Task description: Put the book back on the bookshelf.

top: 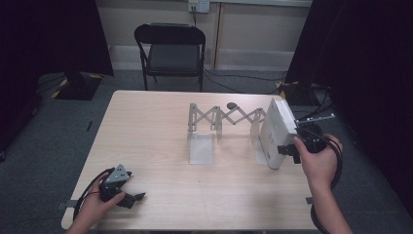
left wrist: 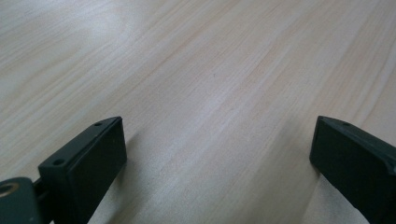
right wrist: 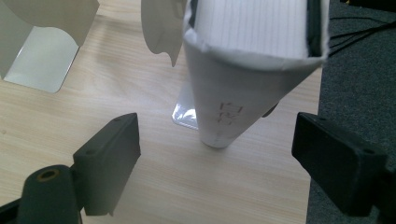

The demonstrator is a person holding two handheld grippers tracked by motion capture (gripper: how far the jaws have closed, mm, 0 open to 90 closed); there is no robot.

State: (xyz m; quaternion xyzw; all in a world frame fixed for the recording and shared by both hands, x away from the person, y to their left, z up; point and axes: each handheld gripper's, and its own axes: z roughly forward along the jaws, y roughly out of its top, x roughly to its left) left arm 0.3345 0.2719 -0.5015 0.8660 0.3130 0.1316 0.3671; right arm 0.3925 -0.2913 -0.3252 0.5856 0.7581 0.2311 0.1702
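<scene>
A black folding chair [top: 170, 51] stands on the grey carpet beyond the far edge of the wooden table [top: 160, 190]. Dark curtains [top: 48, 34] hang at both sides, and cables [top: 243, 78] trail across the floor behind.

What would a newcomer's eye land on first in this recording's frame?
Probably the white book standing upright at the table's right side, leaning against the right end of an extendable metal bookend rack. The right gripper sits just short of the book, jaws wide open on either side of its spine without touching. The left gripper rests open near the table's front left corner, far from the rack.
</scene>
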